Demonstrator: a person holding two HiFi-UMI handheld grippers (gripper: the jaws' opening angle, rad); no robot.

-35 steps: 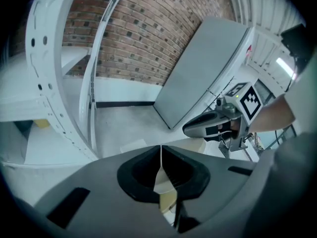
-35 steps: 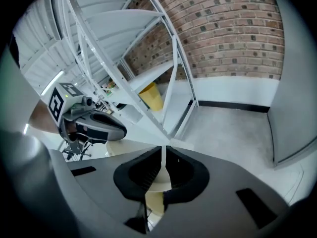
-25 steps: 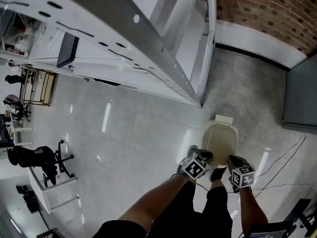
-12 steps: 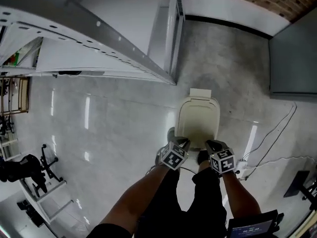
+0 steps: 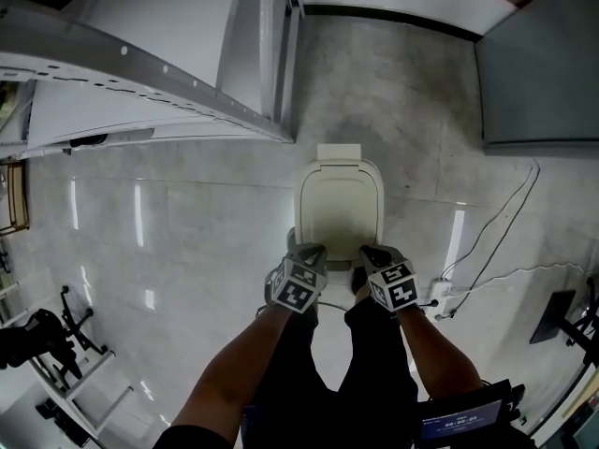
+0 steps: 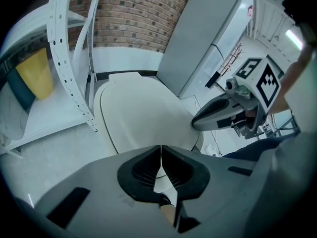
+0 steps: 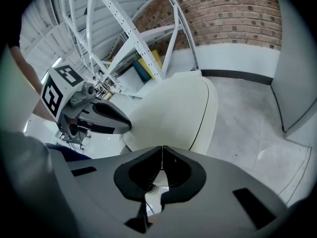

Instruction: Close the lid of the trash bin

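Cream plastic fills the middle of your head view: the trash bin [image 5: 339, 152] stands on the grey polished floor [image 5: 187, 232], and its lid [image 5: 341, 209] lies flat down on it, with the hinge side away from you. The bin sits just beside the foot of the white metal rack [image 5: 187, 73], and the grey cabinet [image 5: 543, 64] stands well apart from it at the floor's far right.

Your left gripper [image 5: 314, 249] hangs over the near left corner of the lid. In its own view the jaws are pressed together tip to tip, with nothing between them [image 6: 161, 150]. Your right gripper [image 5: 368, 251] hangs over the near right corner, and its jaws [image 7: 162, 150] likewise meet with nothing caught in them. Whether either tip touches the lid cannot be told from any view.

Each gripper shows in the other's view, low over the lid's near edge: the right one [image 6: 195, 124] and the left one [image 7: 128, 126].

A brick wall [image 6: 129, 14] rises behind the bin, and thin cables [image 5: 496, 241] trail across the floor to your right.
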